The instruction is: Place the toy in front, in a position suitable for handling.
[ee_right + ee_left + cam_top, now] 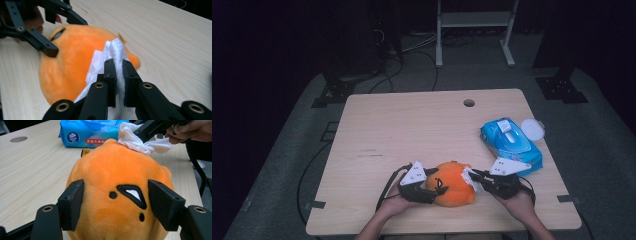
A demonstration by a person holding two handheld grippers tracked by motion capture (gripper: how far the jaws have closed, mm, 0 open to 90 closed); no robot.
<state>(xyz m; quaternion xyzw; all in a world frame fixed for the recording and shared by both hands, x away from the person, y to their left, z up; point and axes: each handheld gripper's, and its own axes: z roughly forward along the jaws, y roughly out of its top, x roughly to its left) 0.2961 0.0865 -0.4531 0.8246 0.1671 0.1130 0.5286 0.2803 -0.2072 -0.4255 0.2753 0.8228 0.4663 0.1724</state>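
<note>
From the high view, the left gripper (428, 187) sits against the near-left side of the orange plush toy (453, 183) at the near edge of the table (412, 130). The right gripper (477, 181) comes in from the other side with a white wipe (470, 178) at its tips. A blue pack of wipes (511, 141) lies beyond the right gripper, well apart from the toy, with a white lid (532, 129) just beside it.

In the left gripper view, the plush toy (117, 197) bulges up between the jaws, face side showing. Both pads (73, 203) lie against its flanks, so the jaws stand fairly wide and are clamped on the toy. Past the jaw tips, the wipe (140, 141) rests on the toy's far crown, with the pack of wipes (85, 133) farther off.

In the right gripper view, the right gripper (119, 72) has its jaws nearly together, pinching the wipe (111, 53), which sticks out ahead of the tips and touches the toy (67, 65). The left gripper (47, 48) shows beyond, on the toy's far side.

The work looks like wiping the toy while it is held. The toy is soft and round, so a firm stroke could squeeze it out of the left jaws or roll it. The thin wipe could also drag loose from the narrow pinch if it snags on the plush.
</note>
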